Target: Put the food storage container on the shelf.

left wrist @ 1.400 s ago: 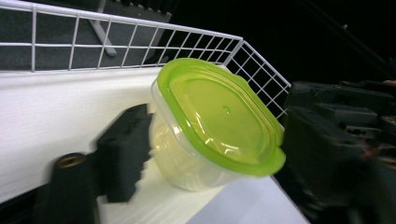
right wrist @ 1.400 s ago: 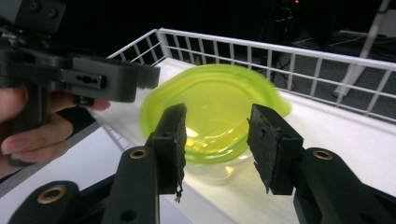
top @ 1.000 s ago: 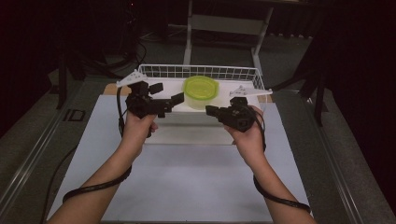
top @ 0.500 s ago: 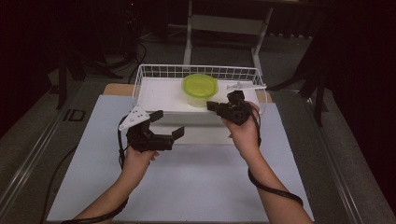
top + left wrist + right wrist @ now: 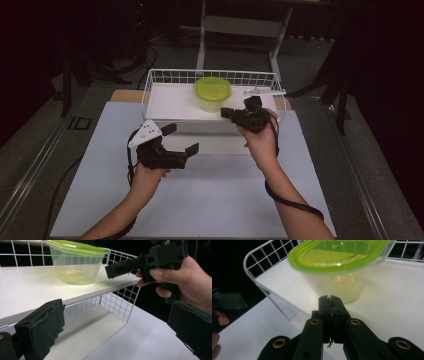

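Note:
A clear tub with a green lid (image 5: 212, 92) stands on the white board of a wire rack (image 5: 165, 97). My right gripper (image 5: 227, 112) is shut with nothing between its jaws, its tip just right of and close below the tub (image 5: 337, 262). In the right gripper view the shut tip (image 5: 329, 300) hovers over the board in front of the tub. My left gripper (image 5: 181, 139) is open, low over the white table in front of the rack. Its view looks under the board at the rack (image 5: 117, 302), with the tub (image 5: 75, 261) above and the right gripper (image 5: 135, 263) at upper right.
The rack's wire walls (image 5: 210, 76) rise behind the tub. A white mat (image 5: 210, 200) covers the table toward the person. A metal stand (image 5: 240, 25) and dark floor lie beyond the rack, and cables (image 5: 290, 200) trail from both grippers.
My left gripper has drawn back from the rack's front toward the person and dropped low over the mat. The right gripper has edged closer to the tub.

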A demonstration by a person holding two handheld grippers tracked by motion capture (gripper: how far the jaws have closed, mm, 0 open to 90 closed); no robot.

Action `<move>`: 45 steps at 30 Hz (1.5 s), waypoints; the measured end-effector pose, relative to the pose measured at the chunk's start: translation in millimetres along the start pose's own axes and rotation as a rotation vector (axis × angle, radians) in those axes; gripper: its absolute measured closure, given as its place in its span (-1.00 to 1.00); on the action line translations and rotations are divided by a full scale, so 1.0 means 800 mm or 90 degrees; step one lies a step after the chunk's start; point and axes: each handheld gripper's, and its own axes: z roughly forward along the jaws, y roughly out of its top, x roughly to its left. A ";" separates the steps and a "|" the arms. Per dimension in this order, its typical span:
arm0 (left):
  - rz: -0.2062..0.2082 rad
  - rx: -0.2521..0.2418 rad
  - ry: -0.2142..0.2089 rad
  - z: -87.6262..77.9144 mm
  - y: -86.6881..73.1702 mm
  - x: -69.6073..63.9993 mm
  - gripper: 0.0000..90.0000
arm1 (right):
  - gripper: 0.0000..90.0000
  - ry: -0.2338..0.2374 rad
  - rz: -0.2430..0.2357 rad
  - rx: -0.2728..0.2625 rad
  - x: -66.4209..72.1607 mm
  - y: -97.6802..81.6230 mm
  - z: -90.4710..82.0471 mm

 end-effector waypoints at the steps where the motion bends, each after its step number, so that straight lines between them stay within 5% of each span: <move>1: 0.002 -0.003 -0.003 -0.001 0.000 0.000 -0.97 | 0.87 0.003 -0.006 -0.004 0.003 -0.003 -0.003; 6: 0.008 -0.016 -0.028 -0.007 -0.001 -0.003 -0.97 | 0.52 0.013 -0.044 -0.021 0.020 -0.023 -0.020; 11: 0.031 -0.026 -0.045 -0.012 -0.004 -0.013 -0.97 | -0.15 0.020 -0.069 -0.049 0.030 -0.044 -0.031; 18: 0.045 -0.019 -0.065 -0.017 -0.017 -0.026 -0.97 | -0.59 0.057 -0.088 -0.066 0.035 -0.074 -0.041; 30: 0.075 0.004 -0.081 -0.033 -0.050 -0.033 -0.97 | -0.65 0.053 -0.097 -0.067 0.027 -0.125 -0.053; 38: 0.074 0.028 -0.092 -0.041 -0.073 -0.034 -0.97 | -0.64 0.052 -0.105 -0.059 0.021 -0.157 -0.063; 45: 0.070 0.047 -0.102 -0.042 -0.093 -0.036 -0.97 | -0.64 0.056 -0.083 -0.053 0.011 -0.179 -0.073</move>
